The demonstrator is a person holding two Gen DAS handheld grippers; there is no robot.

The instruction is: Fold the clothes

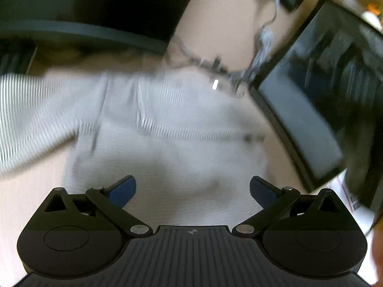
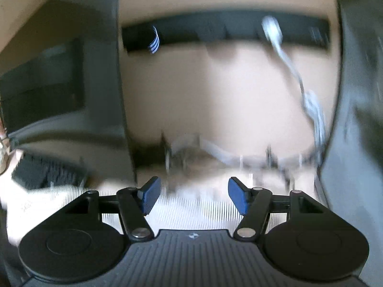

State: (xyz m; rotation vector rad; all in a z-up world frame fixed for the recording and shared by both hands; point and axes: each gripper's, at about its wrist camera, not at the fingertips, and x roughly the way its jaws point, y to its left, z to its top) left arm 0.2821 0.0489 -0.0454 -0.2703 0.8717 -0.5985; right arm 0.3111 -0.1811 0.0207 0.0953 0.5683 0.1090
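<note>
A white and grey striped garment lies spread on a pale table, blurred by motion, with a sleeve running off to the left. My left gripper is open above its near plain part, and its blue pads hold nothing. In the right wrist view the same striped cloth shows low, under and beyond my right gripper, which is open and empty. Both views are smeared.
A dark monitor stands at the right, another dark screen at the left. White cables and a tangle of wires lie on the table beyond the garment. A black power strip sits far back.
</note>
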